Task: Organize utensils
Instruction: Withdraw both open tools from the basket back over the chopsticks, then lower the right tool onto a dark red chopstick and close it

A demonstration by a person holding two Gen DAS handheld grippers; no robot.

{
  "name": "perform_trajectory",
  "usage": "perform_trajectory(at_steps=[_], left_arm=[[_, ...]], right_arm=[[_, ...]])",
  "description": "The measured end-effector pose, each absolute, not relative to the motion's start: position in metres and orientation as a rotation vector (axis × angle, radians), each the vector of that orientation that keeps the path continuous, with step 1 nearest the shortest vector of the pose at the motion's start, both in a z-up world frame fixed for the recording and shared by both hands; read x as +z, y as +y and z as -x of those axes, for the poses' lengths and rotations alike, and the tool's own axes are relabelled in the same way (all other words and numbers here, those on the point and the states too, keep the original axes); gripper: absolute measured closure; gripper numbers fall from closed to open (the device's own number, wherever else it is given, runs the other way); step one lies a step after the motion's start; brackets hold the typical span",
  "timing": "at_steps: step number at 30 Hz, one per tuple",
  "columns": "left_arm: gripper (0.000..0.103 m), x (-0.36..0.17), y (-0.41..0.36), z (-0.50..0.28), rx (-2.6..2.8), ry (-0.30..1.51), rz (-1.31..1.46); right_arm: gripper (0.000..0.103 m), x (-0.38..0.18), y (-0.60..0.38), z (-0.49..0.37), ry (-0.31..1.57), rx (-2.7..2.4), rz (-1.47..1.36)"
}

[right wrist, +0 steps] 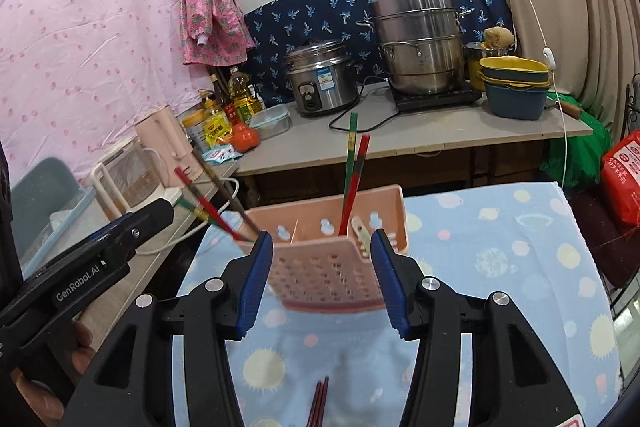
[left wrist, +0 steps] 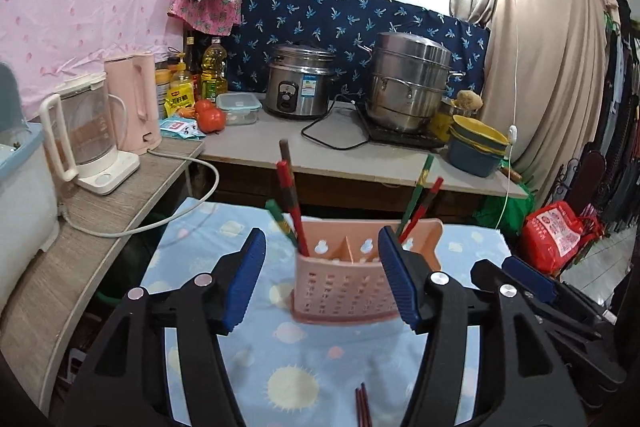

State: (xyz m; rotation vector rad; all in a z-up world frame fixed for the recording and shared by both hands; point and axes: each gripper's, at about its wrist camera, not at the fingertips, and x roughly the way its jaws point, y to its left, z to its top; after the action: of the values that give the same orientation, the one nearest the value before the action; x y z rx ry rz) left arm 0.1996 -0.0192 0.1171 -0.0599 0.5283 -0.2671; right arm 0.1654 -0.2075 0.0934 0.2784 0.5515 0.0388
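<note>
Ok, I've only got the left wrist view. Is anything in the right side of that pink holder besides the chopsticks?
Observer: Yes. The right wrist view shows a cream handle in the pink holder's right compartment, beside a red chopstick.
Operator: Are the right gripper's jaws open?
Observer: Open. The right gripper has nothing between its pads, and the holder sits just ahead of it.
Operator: What's carrying the left gripper?
Observer: A hand shows under the left gripper, at the frame's lower left.
</note>
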Motion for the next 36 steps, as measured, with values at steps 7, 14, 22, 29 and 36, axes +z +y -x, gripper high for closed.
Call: perform_trajectory(at_steps=[7, 14, 22, 29, 36], left_arm=[[0.047, 0.085, -0.006, -0.157, -0.177, 0.635, -0.039], [0.047, 0.034, 0.004, -0.115, -0.122, 0.786, -0.118], [0.047, -0.002, 0.004, -0.073, -0.143, 0.875, -0.141], [0.047, -0.015, 0.003, -0.054, -0.143, 0.911, -0.141], [0.047, -0.023, 0.008, -0.042, -0.132, 0.933, -0.147]], right_arm=[[0.053, 0.070, -0.195, -0.111, 0.634, 0.030, -0.204], [0.053, 0.038, -0.177, -0.059, 0.714, 0.028, -0.129], [0.053, -0.001, -0.159, -0.014, 0.811, 0.044, -0.122], [0.053, -0.025, -0.148, 0.008, 0.862, 0.050, -0.119], [0.053, -0.037, -0.144, 0.016, 0.894, 0.050, -0.126]])
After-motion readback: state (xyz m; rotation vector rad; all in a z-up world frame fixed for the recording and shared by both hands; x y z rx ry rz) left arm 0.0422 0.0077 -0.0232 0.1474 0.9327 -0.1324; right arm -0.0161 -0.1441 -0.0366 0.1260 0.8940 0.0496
